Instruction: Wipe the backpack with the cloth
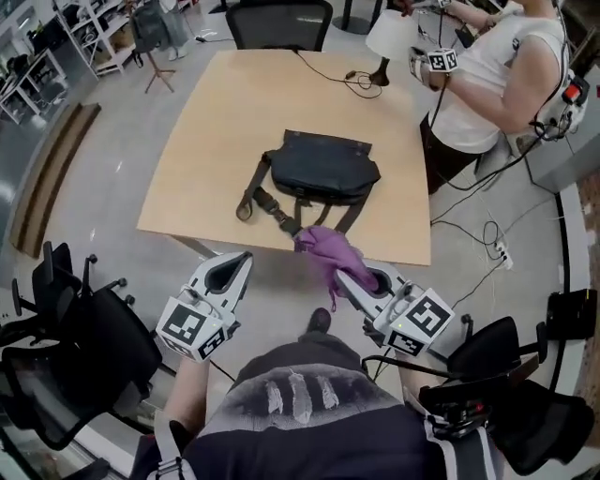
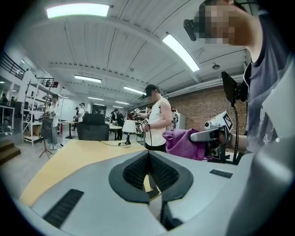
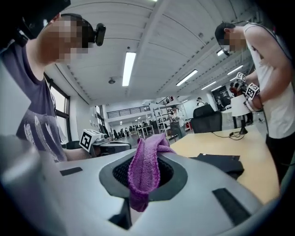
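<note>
One backpack (image 1: pixel 323 167) strap end hidden — cloth (image 1: pixel 325 251) in right tool (image 1: pixel 345 276).

A wooden desk (image 1: pixel 234 122) stands on grey floor (image 1: pixel 122 150), black chair (image 1: pixel 278 23) at its far side, shelves (image 1: pixel 94 33) far left, lamp (image 1: pixel 389 37) far right. Strip lights (image 2: pixel 182 50) cross the ceiling (image 2: pixel 124 60).

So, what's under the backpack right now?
Only bare table shows around the backpack, and its straps trail out on the near side. Anything beneath its body is covered.
</note>
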A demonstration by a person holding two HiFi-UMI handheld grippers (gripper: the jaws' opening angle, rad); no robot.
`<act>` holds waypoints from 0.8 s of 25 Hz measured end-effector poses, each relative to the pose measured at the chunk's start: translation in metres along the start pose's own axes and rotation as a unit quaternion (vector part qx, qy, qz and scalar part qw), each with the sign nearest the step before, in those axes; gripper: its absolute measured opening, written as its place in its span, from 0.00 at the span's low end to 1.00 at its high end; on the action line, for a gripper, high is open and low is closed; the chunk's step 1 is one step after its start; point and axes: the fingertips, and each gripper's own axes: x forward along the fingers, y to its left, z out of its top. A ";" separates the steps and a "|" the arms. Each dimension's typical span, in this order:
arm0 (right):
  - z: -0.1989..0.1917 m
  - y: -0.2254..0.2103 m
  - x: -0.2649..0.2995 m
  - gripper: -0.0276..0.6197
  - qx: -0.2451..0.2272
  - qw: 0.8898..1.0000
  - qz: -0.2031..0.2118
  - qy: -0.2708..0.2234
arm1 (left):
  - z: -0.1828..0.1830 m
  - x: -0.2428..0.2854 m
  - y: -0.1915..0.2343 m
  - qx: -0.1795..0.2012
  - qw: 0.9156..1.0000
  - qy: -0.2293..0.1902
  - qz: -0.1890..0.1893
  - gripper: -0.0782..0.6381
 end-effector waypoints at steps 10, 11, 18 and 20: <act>-0.009 -0.232 -0.035 0.09 -0.077 0.974 -0.192 0.093 | 0.003 0.138 -0.011 0.008 0.998 0.046 -0.043 0.12; -0.010 -0.259 -0.035 0.09 -0.093 0.965 -0.221 0.105 | 0.002 0.147 -0.008 0.008 0.998 0.051 -0.045 0.12; -0.052 -0.401 -0.001 0.09 -0.109 0.914 -0.333 0.204 | -0.006 0.182 0.025 -0.003 0.996 0.062 -0.066 0.12; -0.075 -0.418 0.019 0.09 -0.096 0.907 -0.332 0.240 | -0.011 0.187 0.046 -0.012 0.995 0.066 -0.067 0.12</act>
